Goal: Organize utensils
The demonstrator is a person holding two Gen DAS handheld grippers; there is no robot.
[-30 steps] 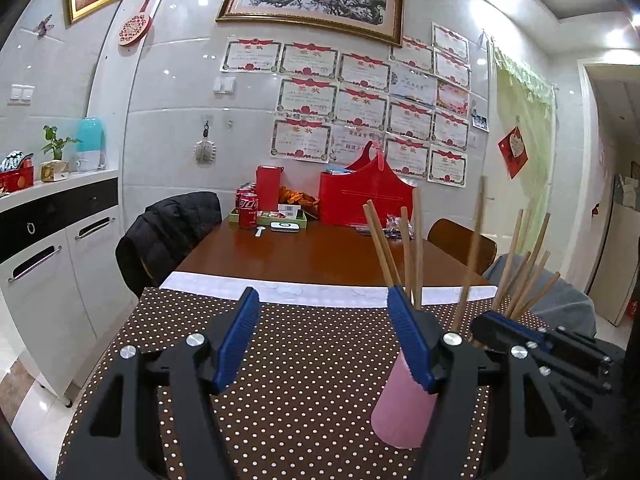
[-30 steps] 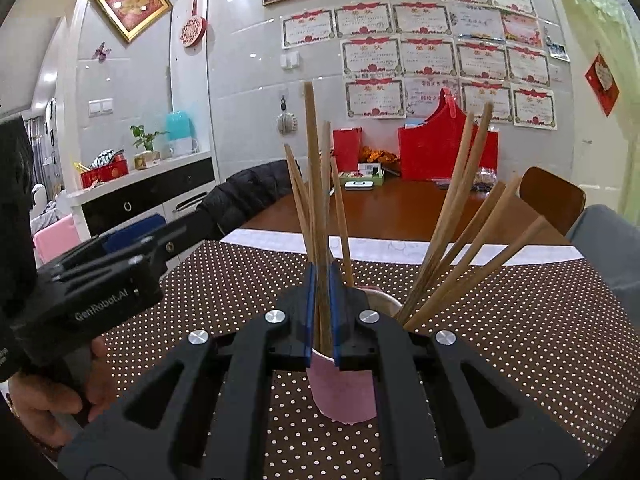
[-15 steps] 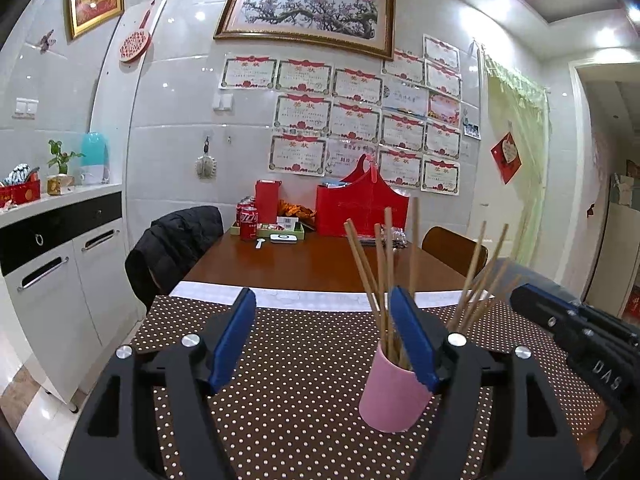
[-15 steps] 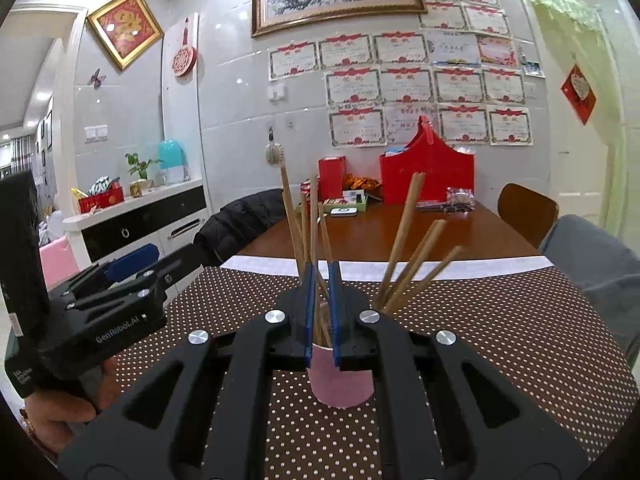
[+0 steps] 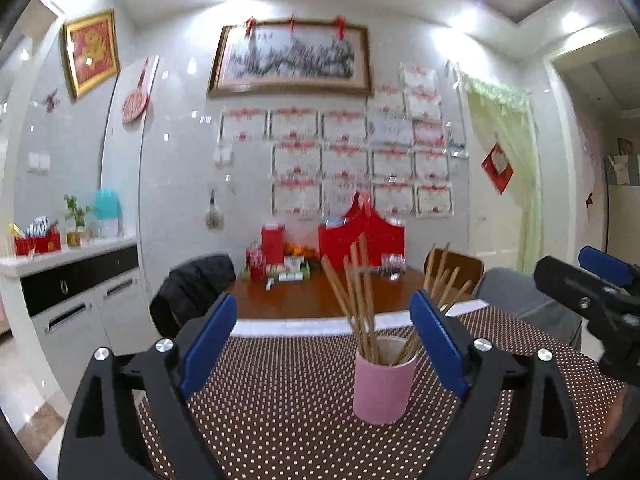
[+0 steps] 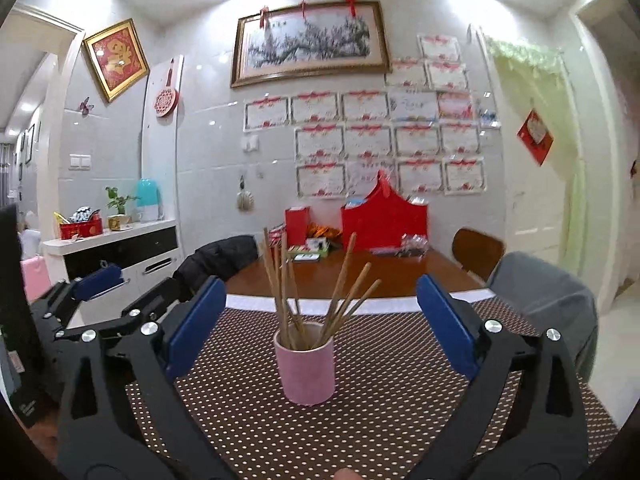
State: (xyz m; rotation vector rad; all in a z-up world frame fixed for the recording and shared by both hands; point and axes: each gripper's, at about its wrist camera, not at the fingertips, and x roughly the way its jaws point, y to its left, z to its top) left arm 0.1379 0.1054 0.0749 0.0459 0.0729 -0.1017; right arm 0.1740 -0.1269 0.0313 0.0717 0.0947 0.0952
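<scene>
A pink cup (image 5: 382, 384) stands upright on the brown dotted tablecloth (image 5: 280, 400) and holds several wooden chopsticks (image 5: 358, 300). My left gripper (image 5: 322, 340) is open and empty, pulled back, with the cup ahead between its fingers toward the right one. The same cup (image 6: 306, 364) with its chopsticks (image 6: 280, 284) shows in the right wrist view. My right gripper (image 6: 318, 324) is open and empty, drawn back from the cup. The right gripper also shows at the right edge of the left wrist view (image 5: 600, 300), and the left gripper at the left of the right wrist view (image 6: 92, 292).
Beyond the cloth lies a bare wooden table (image 6: 360, 272) with a red bag (image 6: 384, 220), red boxes and a can at its far end. Chairs stand around it, one with a black jacket (image 5: 192, 288), one with a grey cover (image 6: 540, 292). A white cabinet (image 5: 72, 296) stands left.
My right gripper opened, let go of the chopsticks and drew back from the cup. My left gripper also pulled back, staying open. All chopsticks now stand in the cup.
</scene>
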